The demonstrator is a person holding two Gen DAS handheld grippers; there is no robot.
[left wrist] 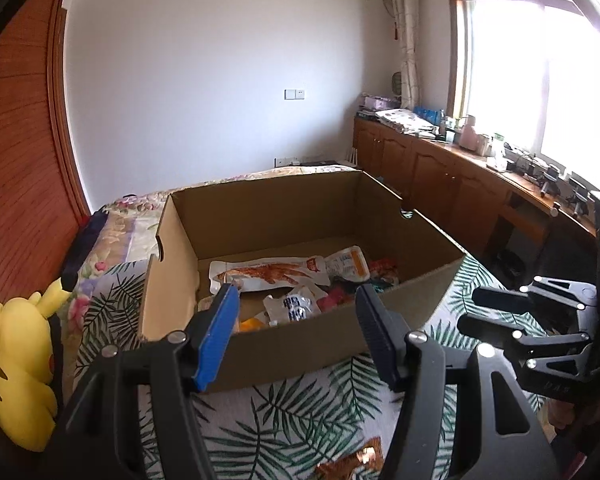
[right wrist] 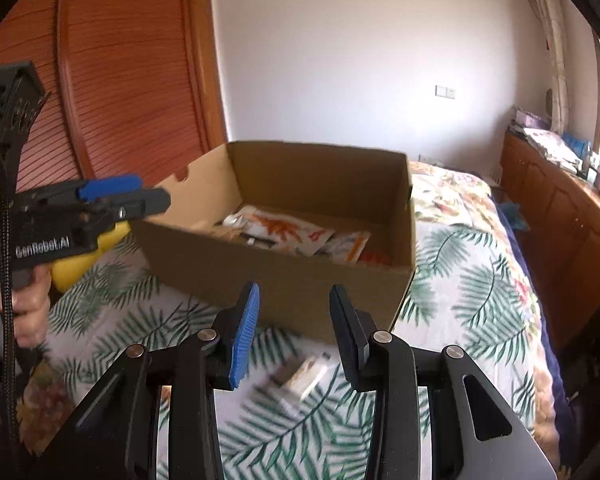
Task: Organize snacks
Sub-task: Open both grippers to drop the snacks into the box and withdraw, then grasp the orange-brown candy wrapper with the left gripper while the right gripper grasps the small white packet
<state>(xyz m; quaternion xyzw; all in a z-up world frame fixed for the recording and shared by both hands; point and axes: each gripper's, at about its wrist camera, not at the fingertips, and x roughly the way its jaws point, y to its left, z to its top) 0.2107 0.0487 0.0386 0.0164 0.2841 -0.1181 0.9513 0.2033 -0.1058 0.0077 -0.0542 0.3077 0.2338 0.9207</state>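
Note:
An open cardboard box (left wrist: pixel 380 216) (right wrist: pixel 272 268) stands on the leaf-print bedspread and holds several snack packets (left wrist: pixel 272 274) (right wrist: pixel 288 230). My left gripper (left wrist: pixel 296 300) is open and empty, just before the box's near wall; it also shows at the left of the right wrist view (right wrist: pixel 140 194). My right gripper (right wrist: pixel 294 300) is open and empty, above the bedspread in front of the box; it shows at the right of the left wrist view (left wrist: pixel 472 308). A pale snack packet (right wrist: pixel 304 376) lies blurred on the bedspread below it. A brown shiny wrapper (left wrist: pixel 356 464) lies at the left view's bottom edge.
A yellow plush toy (left wrist: pixel 20 368) (right wrist: pixel 80 264) sits left of the box. A wooden wardrobe (right wrist: pixel 120 80) stands on the left. A wooden cabinet (left wrist: pixel 440 176) with clutter runs under the window on the right. The bed's edge drops off at the right (right wrist: pixel 540 320).

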